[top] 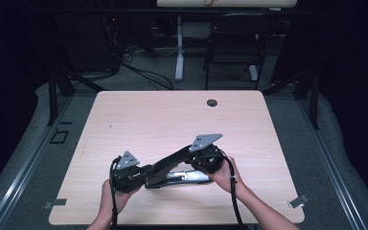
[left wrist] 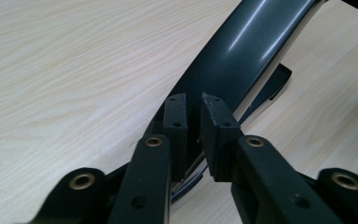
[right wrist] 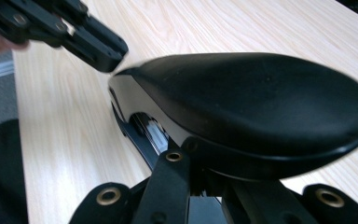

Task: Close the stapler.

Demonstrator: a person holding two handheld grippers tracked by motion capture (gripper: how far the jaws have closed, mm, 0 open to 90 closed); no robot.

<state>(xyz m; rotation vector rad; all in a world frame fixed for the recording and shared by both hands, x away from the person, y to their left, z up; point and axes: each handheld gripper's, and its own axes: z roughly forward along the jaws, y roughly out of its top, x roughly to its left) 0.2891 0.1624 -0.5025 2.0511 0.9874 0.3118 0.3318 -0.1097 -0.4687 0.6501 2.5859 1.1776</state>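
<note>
Overhead, stapler (top: 172, 165) handle raised; right hand-held gripper (right wrist: 205, 186) clamps handle, left hand-held gripper (left wrist: 193, 121) narrowly parted

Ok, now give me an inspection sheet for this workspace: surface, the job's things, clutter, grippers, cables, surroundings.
Surface: pale wood table, with a grommet hole near the far edge.
Job's things: black stapler near the front edge, base flat, top arm raised.
Clutter: nothing seen.
Grippers: left gripper at the stapler's low end, jaws nearly together, grip unclear; right gripper shut on the stapler's raised arm.
Cables: a black cable trails from the right gripper along the forearm; floor cables lie beyond the table.
Surroundings: a dark chair, a white desk leg, dark curtains at the sides.
</note>
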